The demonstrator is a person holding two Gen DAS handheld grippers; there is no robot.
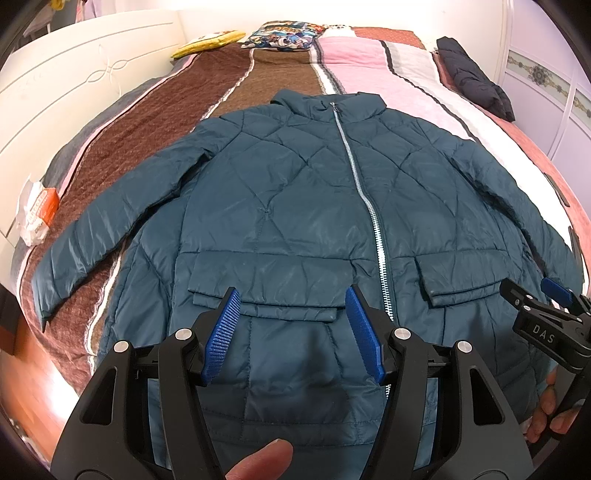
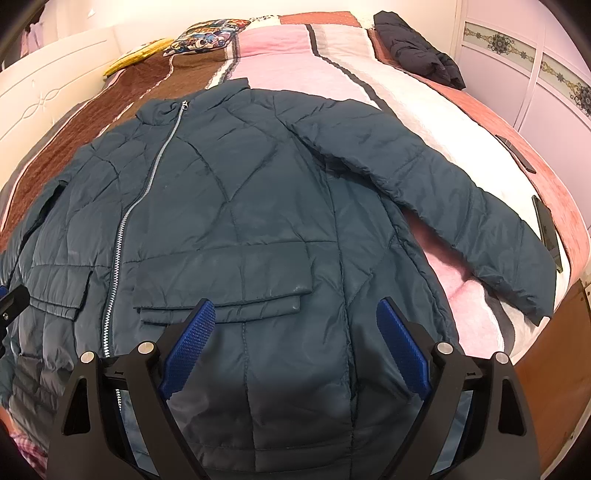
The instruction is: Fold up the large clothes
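Observation:
A teal quilted puffer jacket (image 1: 288, 206) lies face up and zipped on the bed, collar far, hem near me, both sleeves spread outward. It also fills the right wrist view (image 2: 240, 206). My left gripper (image 1: 291, 295) is open and empty, hovering over the lower front by the left pocket flap. My right gripper (image 2: 295, 306) is open and empty over the right pocket flap (image 2: 221, 280). The right gripper also shows at the right edge of the left wrist view (image 1: 535, 295).
The bed (image 1: 221, 85) has a brown, pink and white striped blanket. Pillows (image 1: 280, 33) lie at the far end, a dark folded jacket (image 1: 476, 81) at the far right. A white bag (image 1: 37, 214) lies at the left edge. Phones (image 2: 548, 229) lie at the right edge.

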